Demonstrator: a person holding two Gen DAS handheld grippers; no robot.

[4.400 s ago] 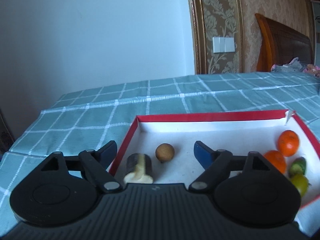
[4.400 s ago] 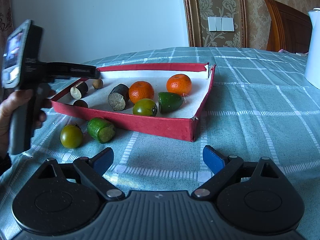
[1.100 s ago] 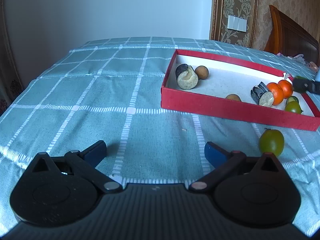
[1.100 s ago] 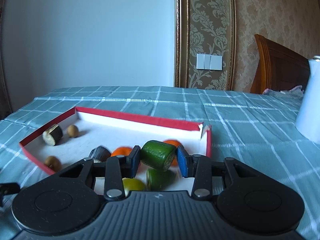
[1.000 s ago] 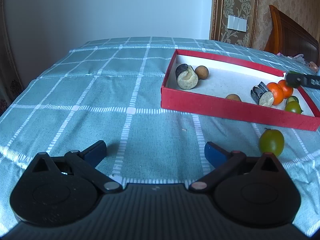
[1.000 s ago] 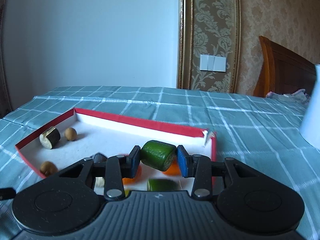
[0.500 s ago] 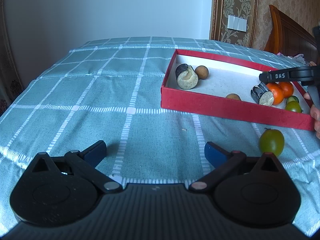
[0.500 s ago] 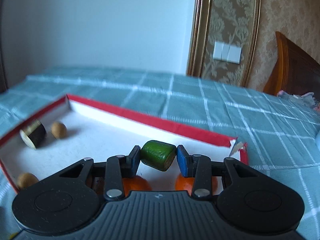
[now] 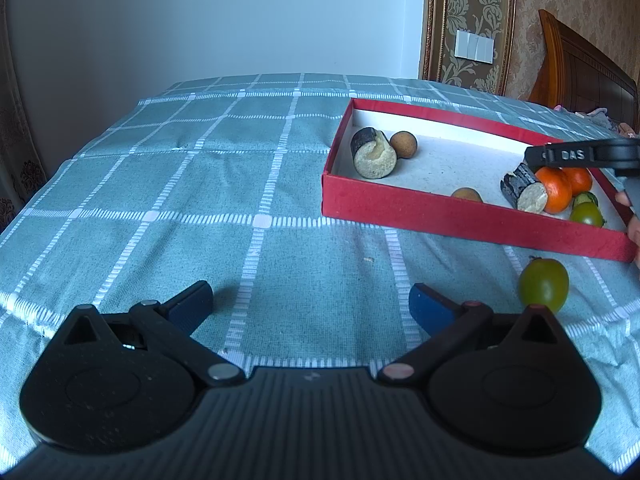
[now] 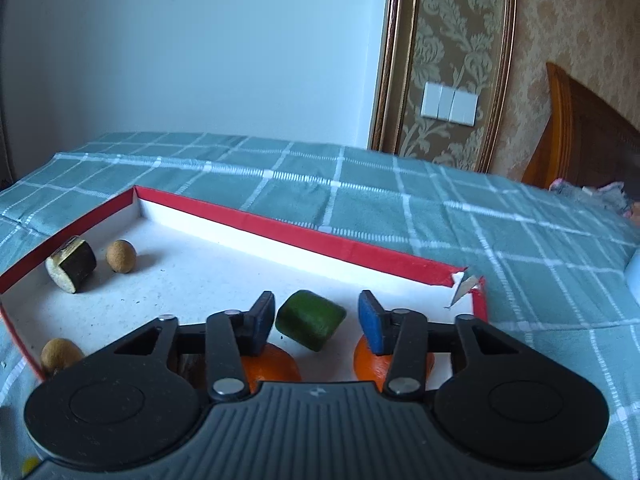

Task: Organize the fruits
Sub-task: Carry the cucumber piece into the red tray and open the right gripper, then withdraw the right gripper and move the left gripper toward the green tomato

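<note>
A red box with a white floor (image 9: 440, 212) (image 10: 280, 232) lies on the teal checked cloth. It holds two oranges (image 9: 554, 190) (image 10: 272, 366), dark cut pieces (image 9: 372, 154) (image 10: 72, 270), brown round fruits (image 9: 404, 144) (image 10: 120, 261) and green fruits (image 9: 586, 214). My right gripper (image 10: 316, 320) is open over the box's right end. A green cut piece (image 10: 311, 319) sits tilted between its fingers, touching neither pad. My left gripper (image 9: 310, 306) is open and empty over the cloth. A green tomato (image 9: 543, 285) lies outside the box, right of it.
The right gripper's body (image 9: 580, 155) and a hand reach over the box's right end in the left wrist view. A wall, light switches (image 10: 449, 107) and a wooden headboard (image 10: 580, 148) stand behind. A white object (image 10: 632, 276) sits at the far right.
My right gripper has moved forward over the box and opened, letting go of the green piece, which is tipping down. The left gripper has not moved.
</note>
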